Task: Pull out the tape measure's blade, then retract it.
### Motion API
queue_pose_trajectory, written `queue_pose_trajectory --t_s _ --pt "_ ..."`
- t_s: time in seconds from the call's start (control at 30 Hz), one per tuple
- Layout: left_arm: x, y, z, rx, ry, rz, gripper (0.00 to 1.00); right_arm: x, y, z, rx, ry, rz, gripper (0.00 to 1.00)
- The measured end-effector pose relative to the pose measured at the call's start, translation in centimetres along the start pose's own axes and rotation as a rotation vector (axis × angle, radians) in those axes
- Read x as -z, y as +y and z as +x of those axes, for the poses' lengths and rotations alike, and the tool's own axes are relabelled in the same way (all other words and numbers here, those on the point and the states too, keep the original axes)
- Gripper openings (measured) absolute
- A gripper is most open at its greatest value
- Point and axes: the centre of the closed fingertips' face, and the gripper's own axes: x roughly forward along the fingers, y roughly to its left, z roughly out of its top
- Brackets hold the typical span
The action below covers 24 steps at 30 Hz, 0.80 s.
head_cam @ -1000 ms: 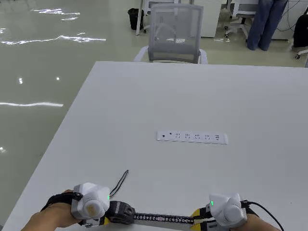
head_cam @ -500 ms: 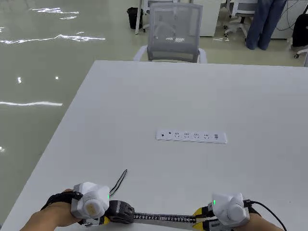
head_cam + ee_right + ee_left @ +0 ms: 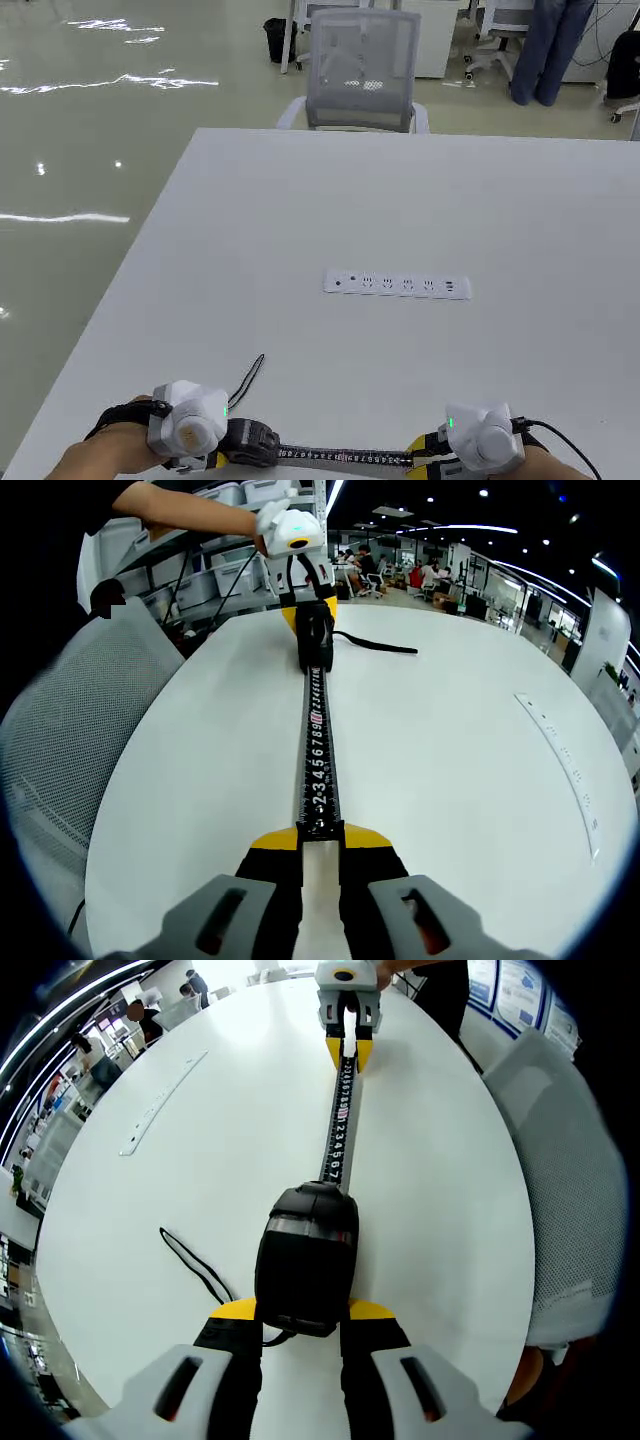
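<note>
- The left gripper [image 3: 300,1312], with black jaws tipped in yellow, is closed narrow on the rear of the black plastic tape measure case [image 3: 305,1255], one jaw against each side
- The right gripper [image 3: 320,838], of the same build, is pinched tight on the free end of the dark metal blade [image 3: 318,755], which is printed with pale numerals
- The blade is drawn out straight and taut from the case to the right gripper, low over the flat white table [image 3: 300,220]
- In the head view the case sits nearer the person than the long white power strip [image 3: 397,285] and off to its left
- The right gripper is also on the near side of the power strip, about level with its right end
- The blade runs roughly parallel to the power strip
- A thin black looped cord [image 3: 248,380] trails from the case, lying on the table between the case and the power strip's left end
- A grey mesh-backed office chair [image 3: 365,65] stands well beyond the power strip, at the table's far edge
</note>
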Motion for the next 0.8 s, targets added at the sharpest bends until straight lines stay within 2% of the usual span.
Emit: queue_pose_trajectory --t_s 0.8 --pt "-0.04 -0.06 0.02 0.003 0.002 -0.007 0.25 0.88 -0.02 -0.91 0.004 0.005 0.012 0.11"
